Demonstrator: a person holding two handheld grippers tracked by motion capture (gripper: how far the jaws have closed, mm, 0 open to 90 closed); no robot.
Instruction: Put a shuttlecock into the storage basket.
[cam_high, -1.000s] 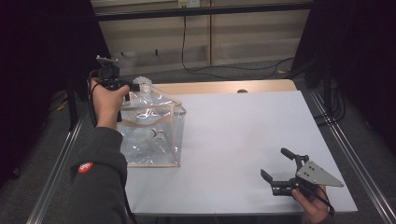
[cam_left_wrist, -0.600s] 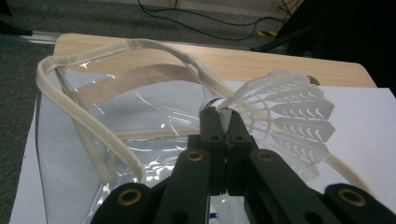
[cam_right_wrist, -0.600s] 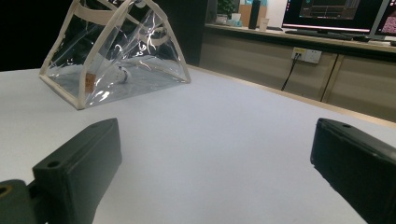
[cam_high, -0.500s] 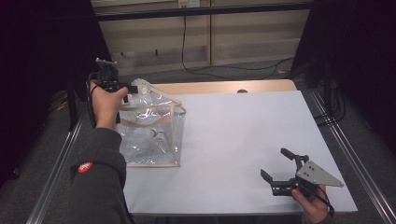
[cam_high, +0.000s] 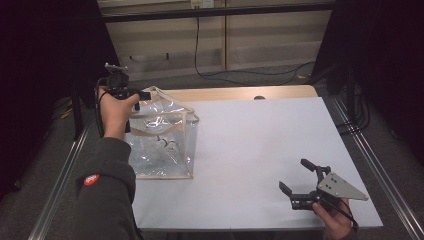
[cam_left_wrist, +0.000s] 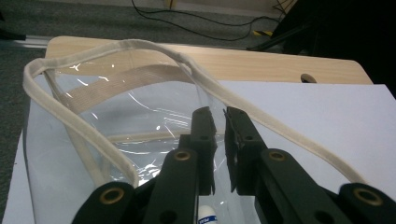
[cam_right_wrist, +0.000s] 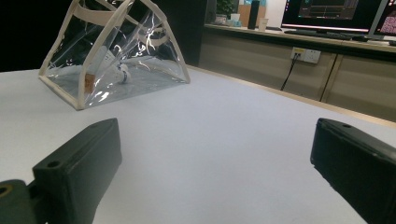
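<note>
A white sheet was laid over a pale wooden table, whose bare far edge with a small hole was left uncovered. Beyond it, light panelled walls, a trailing black cable and metal rails at either side were seen, with darkness around. A clear plastic bag with beige trim was stood at the left of the sheet. Its upper rim was met by the left gripper, held up in a raised hand. In the left gripper view the jaws were shown nearly closed and just opening, a narrow gap left between them with the clear film running through it; whether the pads pressed on it could not be told. A small white item inside the bag was seen there. The right gripper was rested near the sheet's near right corner, well apart from the bag, jaws wide and empty. Monitors and a wall socket were revealed by the right gripper view.
</note>
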